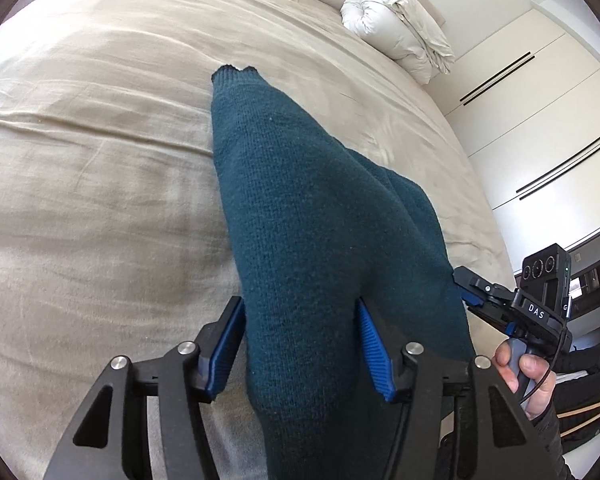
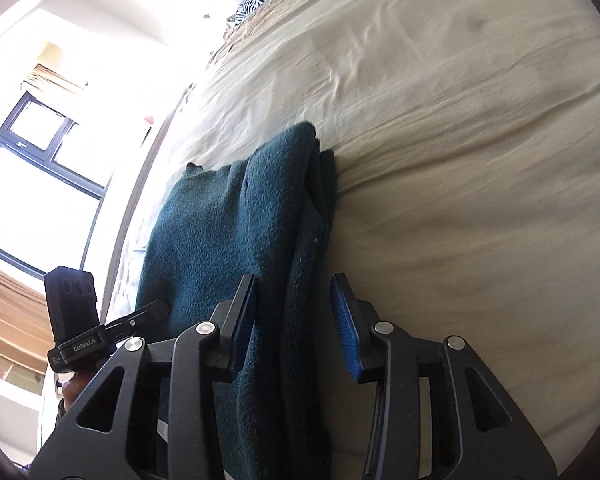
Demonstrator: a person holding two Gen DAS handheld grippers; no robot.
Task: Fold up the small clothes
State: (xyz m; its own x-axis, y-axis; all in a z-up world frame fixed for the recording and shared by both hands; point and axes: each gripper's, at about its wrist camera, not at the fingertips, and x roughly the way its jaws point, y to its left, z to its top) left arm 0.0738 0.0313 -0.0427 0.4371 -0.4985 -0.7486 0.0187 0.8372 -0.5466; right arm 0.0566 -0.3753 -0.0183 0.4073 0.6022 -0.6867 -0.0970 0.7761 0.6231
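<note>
Fingers on my left gripper sat spread around teal knit garment — right gripper same, spread, straddling folded edge on beige bed sheet.

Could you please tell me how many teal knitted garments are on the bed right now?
1: the teal garment lies on the beige bed, running between both tools; others may sit outside view.

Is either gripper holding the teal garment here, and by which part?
Neither, as far as shows. The teal garment lies on the bed; the left gripper and right gripper stand open, straddling its near end.
</note>
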